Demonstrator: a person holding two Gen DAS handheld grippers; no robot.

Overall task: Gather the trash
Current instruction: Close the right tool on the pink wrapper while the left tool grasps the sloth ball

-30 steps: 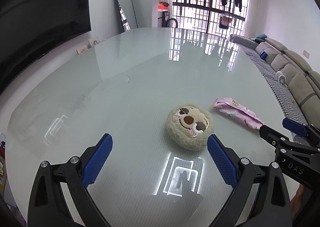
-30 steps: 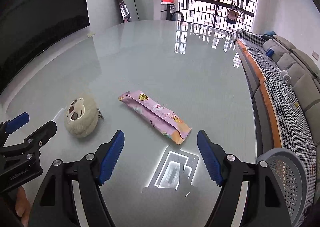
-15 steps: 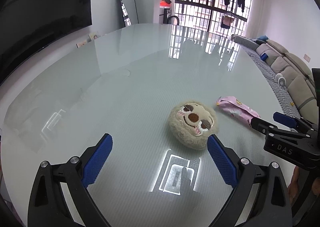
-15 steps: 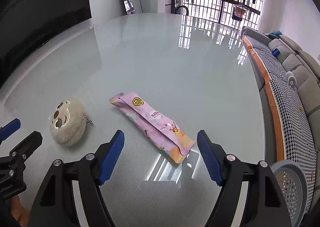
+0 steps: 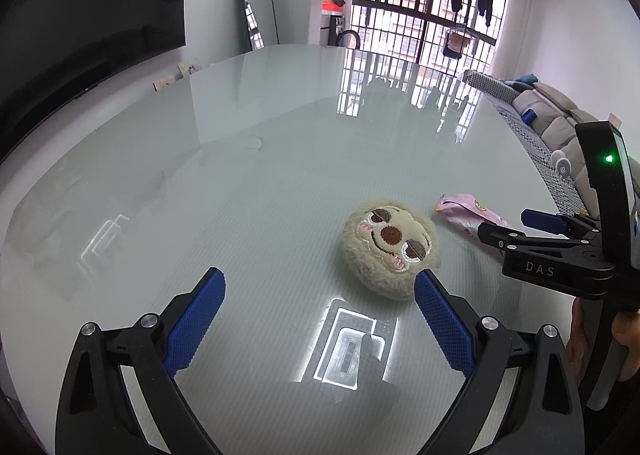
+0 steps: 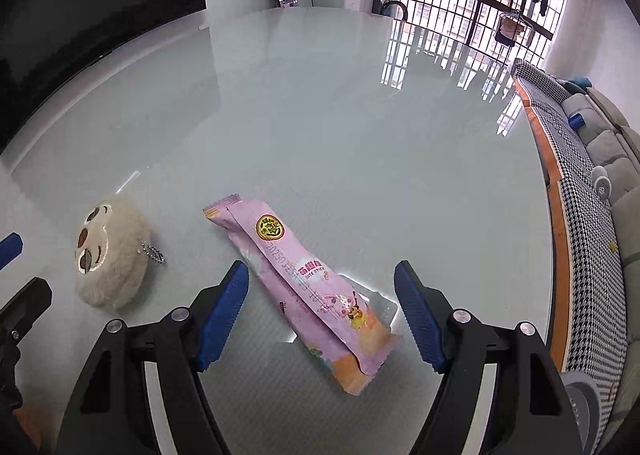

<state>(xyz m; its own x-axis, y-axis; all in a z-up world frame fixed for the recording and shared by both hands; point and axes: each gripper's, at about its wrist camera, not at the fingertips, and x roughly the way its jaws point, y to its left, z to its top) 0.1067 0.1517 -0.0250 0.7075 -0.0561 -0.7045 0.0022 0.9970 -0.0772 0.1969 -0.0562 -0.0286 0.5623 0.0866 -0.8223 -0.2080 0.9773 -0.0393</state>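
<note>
A pink snack wrapper (image 6: 304,279) lies flat on the glass table (image 6: 340,127). My right gripper (image 6: 320,287) is open, its blue pads on either side of the wrapper's near half, just above it. In the left wrist view the wrapper (image 5: 468,211) shows partly behind the right gripper's fingers (image 5: 540,219). My left gripper (image 5: 318,295) is open and empty over the table, its right pad close to a plush toy.
A beige plush sloth-face keychain (image 5: 390,245) lies left of the wrapper; it also shows in the right wrist view (image 6: 110,251). A grey mesh bin (image 6: 586,403) stands off the table's right edge, by a checked sofa (image 6: 588,215).
My right gripper has moved forward and down over the wrapper, which now lies between its pads. My left gripper has crept forward toward the plush toy.
</note>
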